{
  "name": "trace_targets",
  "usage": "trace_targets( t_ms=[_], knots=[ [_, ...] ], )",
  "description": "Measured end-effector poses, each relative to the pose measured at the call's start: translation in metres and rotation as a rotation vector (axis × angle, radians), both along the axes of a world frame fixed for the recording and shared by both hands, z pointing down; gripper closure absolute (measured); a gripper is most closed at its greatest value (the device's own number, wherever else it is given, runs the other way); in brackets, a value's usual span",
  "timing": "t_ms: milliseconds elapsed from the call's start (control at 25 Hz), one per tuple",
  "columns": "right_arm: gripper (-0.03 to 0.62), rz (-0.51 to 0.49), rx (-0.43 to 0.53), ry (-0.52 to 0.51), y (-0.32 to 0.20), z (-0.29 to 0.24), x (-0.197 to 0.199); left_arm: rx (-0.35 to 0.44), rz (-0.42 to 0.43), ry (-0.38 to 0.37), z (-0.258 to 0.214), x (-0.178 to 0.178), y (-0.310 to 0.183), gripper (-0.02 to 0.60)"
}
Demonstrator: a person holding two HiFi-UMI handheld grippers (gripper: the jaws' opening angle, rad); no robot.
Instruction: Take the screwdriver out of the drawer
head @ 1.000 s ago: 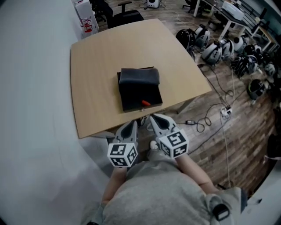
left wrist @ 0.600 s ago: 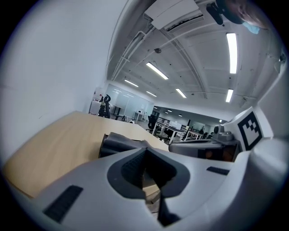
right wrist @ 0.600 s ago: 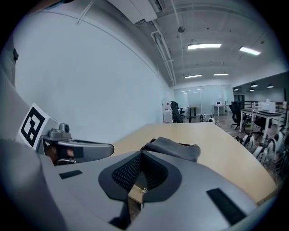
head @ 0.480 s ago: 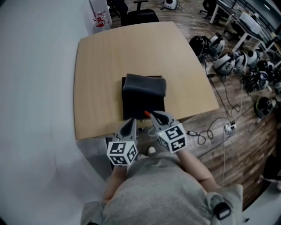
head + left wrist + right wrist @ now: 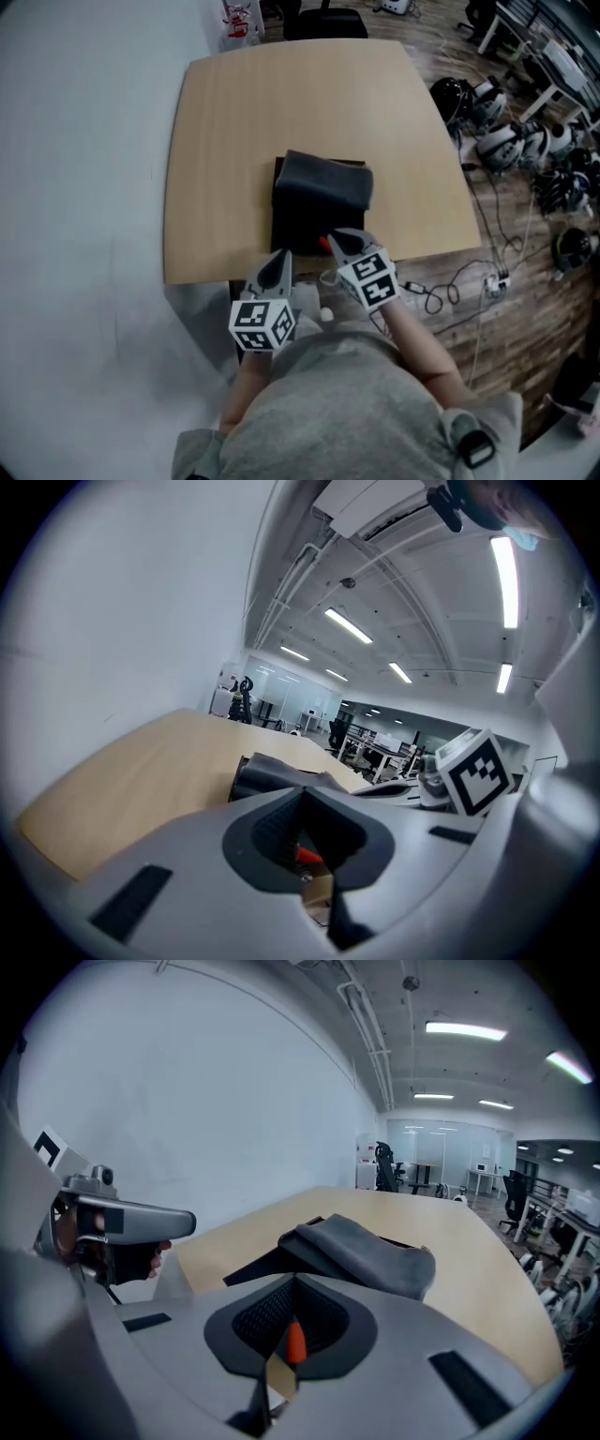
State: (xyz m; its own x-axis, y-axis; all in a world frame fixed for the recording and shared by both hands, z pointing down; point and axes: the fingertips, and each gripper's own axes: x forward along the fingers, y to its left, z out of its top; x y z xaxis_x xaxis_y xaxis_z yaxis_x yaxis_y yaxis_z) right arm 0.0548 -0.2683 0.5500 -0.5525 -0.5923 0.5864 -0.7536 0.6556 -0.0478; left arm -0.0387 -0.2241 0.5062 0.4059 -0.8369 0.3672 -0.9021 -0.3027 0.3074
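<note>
At drawer [image 5: 292,225]: R gripper [image 5: 342,240], jaws together.

The person is wearing a grey top [image 5: 347,412]. The left gripper [image 5: 279,255] and right gripper [image 5: 341,235] are showing pale grey shells and dark ribbed pads [image 5: 255,1321], and each is carrying a white cube [image 5: 262,325] with black square markers.

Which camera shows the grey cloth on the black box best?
The right gripper view: the grey cloth is close and large, its folds clear. The head view shows it small from above; the left gripper view shows only part of it.
</note>
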Motion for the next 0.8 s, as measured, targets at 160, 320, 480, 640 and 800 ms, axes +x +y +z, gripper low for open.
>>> trace_targets(
  t_ms=[160,320,480,640,800],
  knots=[
    [0.595,-0.037,-0.064,0.059,-0.01,0.023,-0.003,-0.014,0.005,-0.002,0.005,-0.002,-0.008,0.581],
    [0.595,-0.099,-0.153,0.141,-0.017,0.047,-0.008,-0.02,0.019,-0.004,0.007,-0.006,-0.021,0.581],
    [0.595,-0.157,-0.228,0.246,-0.021,0.071,-0.013,-0.025,0.025,-0.003,0.009,-0.014,-0.035,0.581],
    [0.594,-0.22,-0.306,0.301,-0.021,0.089,-0.021,-0.036,0.027,0.002,0.013,-0.023,-0.048,0.581],
    [0.534,-0.287,-0.387,0.316,-0.016,0.102,-0.03,-0.039,0.031,0.006,0.016,-0.028,-0.06,0.581]
  ],
)
